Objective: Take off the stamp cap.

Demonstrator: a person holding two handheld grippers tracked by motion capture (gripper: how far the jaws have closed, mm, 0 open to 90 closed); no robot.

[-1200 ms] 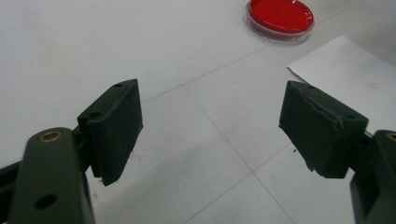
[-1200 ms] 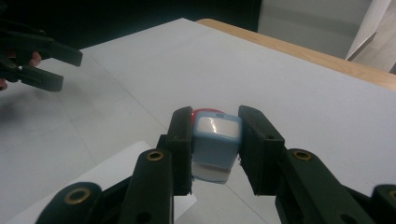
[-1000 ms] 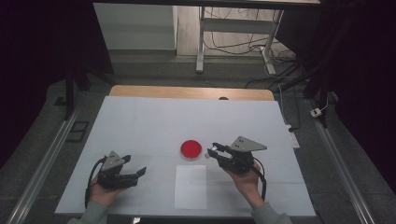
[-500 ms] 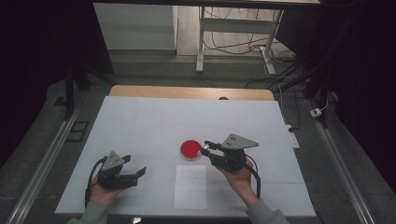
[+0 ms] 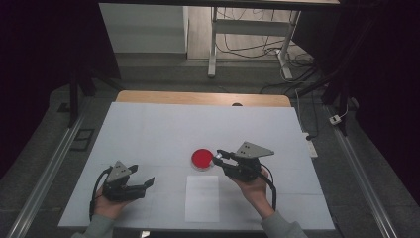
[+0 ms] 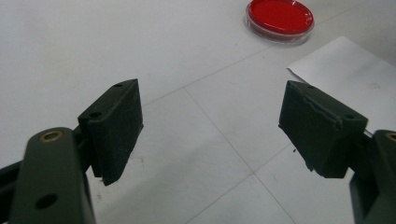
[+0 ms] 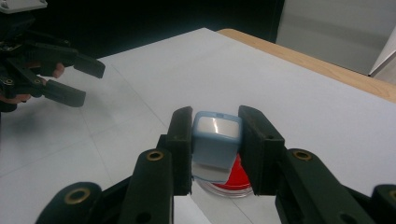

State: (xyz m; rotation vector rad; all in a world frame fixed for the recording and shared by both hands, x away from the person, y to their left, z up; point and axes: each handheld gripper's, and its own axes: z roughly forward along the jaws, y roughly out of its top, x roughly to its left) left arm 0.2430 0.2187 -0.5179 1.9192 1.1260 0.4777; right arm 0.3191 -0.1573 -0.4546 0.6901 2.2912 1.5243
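Pinching a small pale-blue plastic block with a shiny white face in the right gripper, hovering it just above the round red-filled clear dish for a likely drop-off, while parking the left gripper spread wide, near left, out of the way.

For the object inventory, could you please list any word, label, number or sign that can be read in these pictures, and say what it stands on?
None can be read.
Blue block held in the right gripper: glossy pale face, no print visible.
Red dish: no label visible.
White sheet: a faint mark in the left gripper view, too small to read.
Left gripper: open, no markings.
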